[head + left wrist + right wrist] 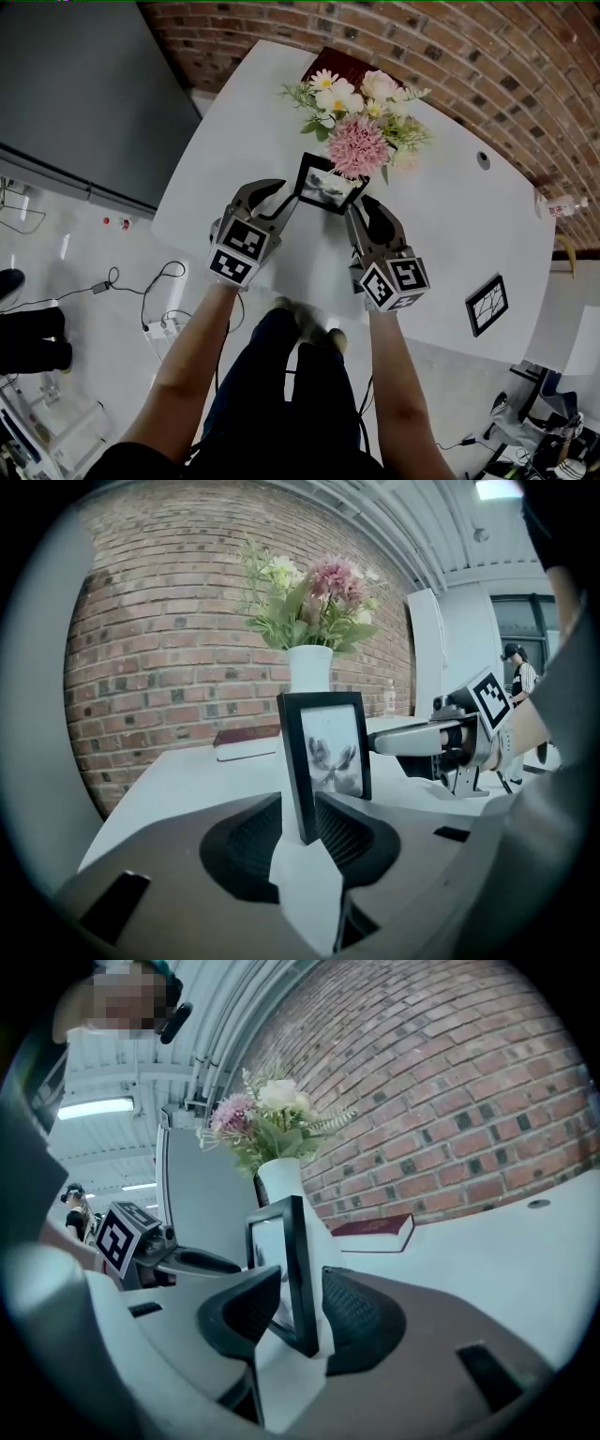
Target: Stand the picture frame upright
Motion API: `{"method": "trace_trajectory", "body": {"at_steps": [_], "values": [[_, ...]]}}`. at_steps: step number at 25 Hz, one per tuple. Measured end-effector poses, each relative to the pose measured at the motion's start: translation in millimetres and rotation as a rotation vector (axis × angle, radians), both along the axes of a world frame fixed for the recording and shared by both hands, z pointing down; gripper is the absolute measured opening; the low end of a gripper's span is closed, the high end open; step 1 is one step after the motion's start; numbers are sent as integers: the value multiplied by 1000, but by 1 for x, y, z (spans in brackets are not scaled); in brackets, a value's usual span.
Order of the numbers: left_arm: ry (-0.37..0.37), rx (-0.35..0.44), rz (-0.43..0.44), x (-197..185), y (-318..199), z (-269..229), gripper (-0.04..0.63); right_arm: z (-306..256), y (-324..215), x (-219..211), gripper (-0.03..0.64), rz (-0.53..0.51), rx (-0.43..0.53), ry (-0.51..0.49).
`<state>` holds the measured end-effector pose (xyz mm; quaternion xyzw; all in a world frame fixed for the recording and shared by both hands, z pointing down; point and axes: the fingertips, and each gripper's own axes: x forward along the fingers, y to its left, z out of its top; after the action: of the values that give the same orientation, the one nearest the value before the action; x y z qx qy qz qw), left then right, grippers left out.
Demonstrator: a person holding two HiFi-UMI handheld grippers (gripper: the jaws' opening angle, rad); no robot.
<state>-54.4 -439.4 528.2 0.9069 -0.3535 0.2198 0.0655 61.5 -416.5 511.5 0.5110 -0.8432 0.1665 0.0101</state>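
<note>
The black picture frame stands upright on the white table, just at 7 o'clock of the bouquet, with its left edge pinched by the left gripper at its 8 o'clock and the right gripper slack around its right edge at 4 o'clock.

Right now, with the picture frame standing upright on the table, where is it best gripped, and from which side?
By its thin vertical side rails, low down, coming in from left and right. The picture frame is flat and upright, and the vase stands behind it, so side-on is probably safest.
</note>
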Motion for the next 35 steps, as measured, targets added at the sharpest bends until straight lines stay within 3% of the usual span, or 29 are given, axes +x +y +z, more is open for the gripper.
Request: {"method": "trace_trajectory", "body": {"at_steps": [3,11,15,22,26,30,35], "values": [[5,-6,-9,-6,5,-3,118,0,9,5,140,14,-16,-19],[42,-32,-46,-25,21,-8,3,-10,31,5,47,25,-20,-30],[89,-37,-60,-32,32,-17,3,-19,43,-1,5,5,-12,-26],[225,-44,-106,-42,61,-37,2,-42,70,-18,5,-58,17,-19],[301,-8,-124,-43,80,-63,2,-61,88,-27,3,-92,50,37],[344,29,-141,-44,101,-84,2,-76,109,-33,3,-95,77,71],[372,44,-147,-44,137,-97,2,-86,141,-34,3,-61,78,46]]}}
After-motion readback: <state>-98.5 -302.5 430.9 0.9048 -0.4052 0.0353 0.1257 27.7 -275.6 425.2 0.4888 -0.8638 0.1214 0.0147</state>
